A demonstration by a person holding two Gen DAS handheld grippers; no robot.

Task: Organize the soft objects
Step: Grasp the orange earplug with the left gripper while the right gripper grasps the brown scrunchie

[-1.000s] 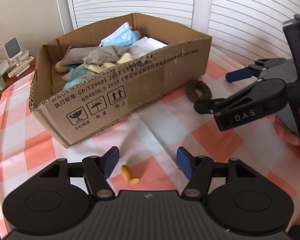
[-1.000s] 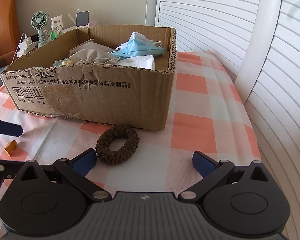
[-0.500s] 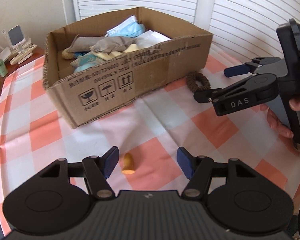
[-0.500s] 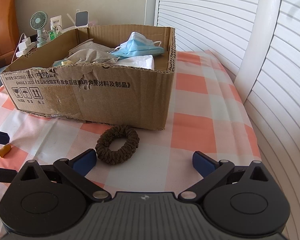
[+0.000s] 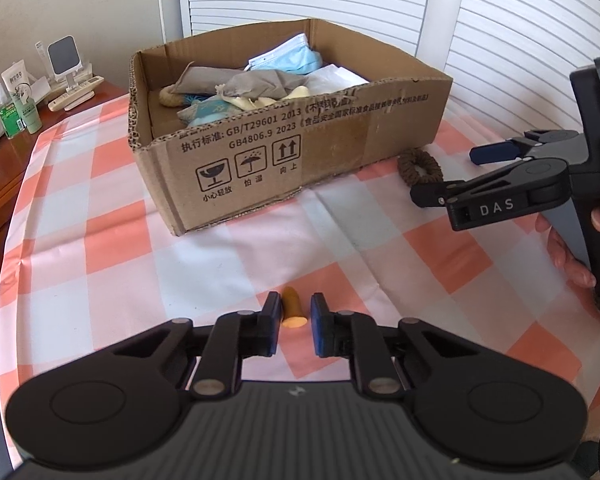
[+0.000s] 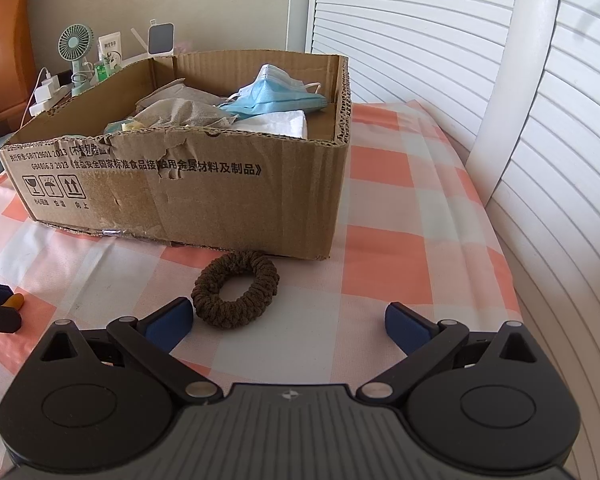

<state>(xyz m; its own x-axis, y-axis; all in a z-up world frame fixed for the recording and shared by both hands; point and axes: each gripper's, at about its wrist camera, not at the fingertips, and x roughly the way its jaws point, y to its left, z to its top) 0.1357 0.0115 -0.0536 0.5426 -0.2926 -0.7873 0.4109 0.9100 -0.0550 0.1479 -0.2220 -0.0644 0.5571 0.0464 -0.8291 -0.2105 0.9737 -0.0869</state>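
On the checked orange-and-white tablecloth (image 5: 112, 240), just ahead of your left gripper (image 5: 295, 312), lay the small orange earplug (image 5: 292, 309), and your jaws were closing on it: the plug sat between the two blue pads (image 5: 317, 312), its left side against the left pad while a thin gap showed on the right, so the pads did not yet squeeze it from both sides. Your right gripper (image 6: 288, 320) hung with its jaws wide apart and nothing between them; the brown knitted hair scrunchie (image 6: 236, 288) lay flat on the cloth just beyond its left pad (image 6: 170, 320), close to the front wall of the cardboard box (image 6: 204, 196) (whether it touched the box you could not tell from either view). Inside the box were a blue face mask (image 6: 272, 94), grey cloth pouches (image 6: 180, 114) and a folded white cloth (image 6: 276, 124). Your right hand (image 5: 572, 256) showed in the left view, wrapped around that gripper's handle, well to the right of the earplug.
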